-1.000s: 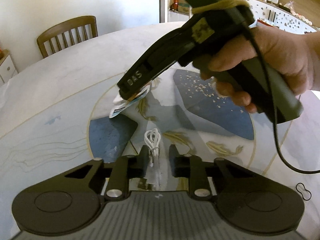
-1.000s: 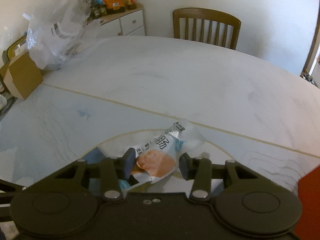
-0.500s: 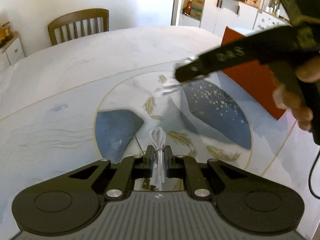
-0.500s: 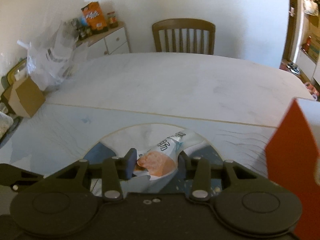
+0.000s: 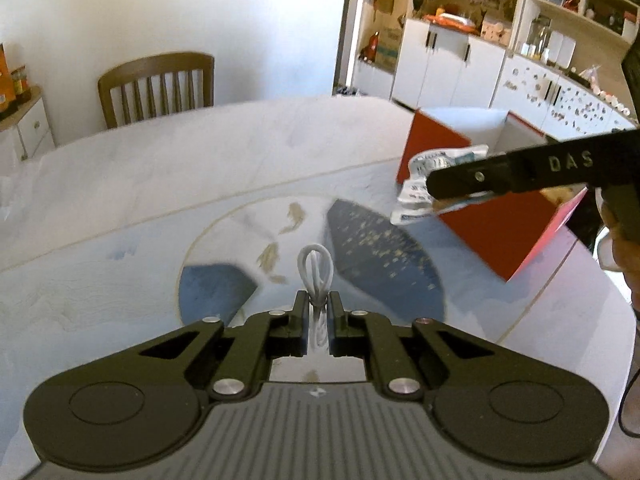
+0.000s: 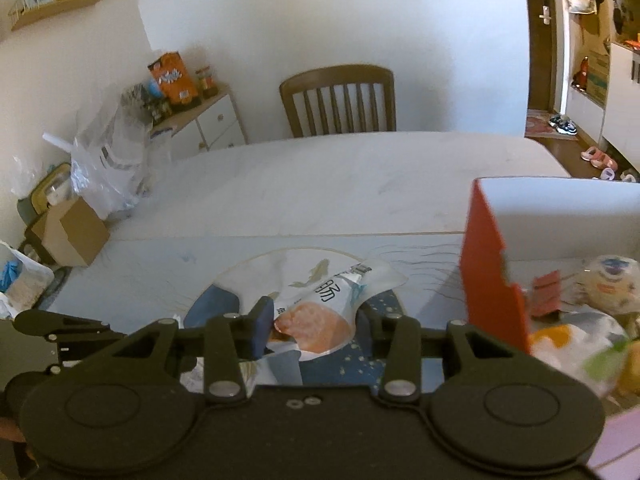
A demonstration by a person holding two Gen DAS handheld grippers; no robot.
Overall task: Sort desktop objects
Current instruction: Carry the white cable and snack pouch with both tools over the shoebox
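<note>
Left gripper (image 5: 318,308) clamped on cable (image 5: 316,268), lower centre of left view, loop poking out ahead of the tips, clear of table (image 5: 200,168). Right gripper (image 6: 312,320) pinched on packet (image 6: 320,308), lower centre of right view; in left view packet (image 5: 424,192) at right, in front of red box (image 5: 500,224). Box open, snacks inside at right edge of right view. Probable step: carry packet over box rim. Best to clear the red wall first, centre over the opening, then release low. Cable: keep the grip firm, avoid snagging the loop.
</note>
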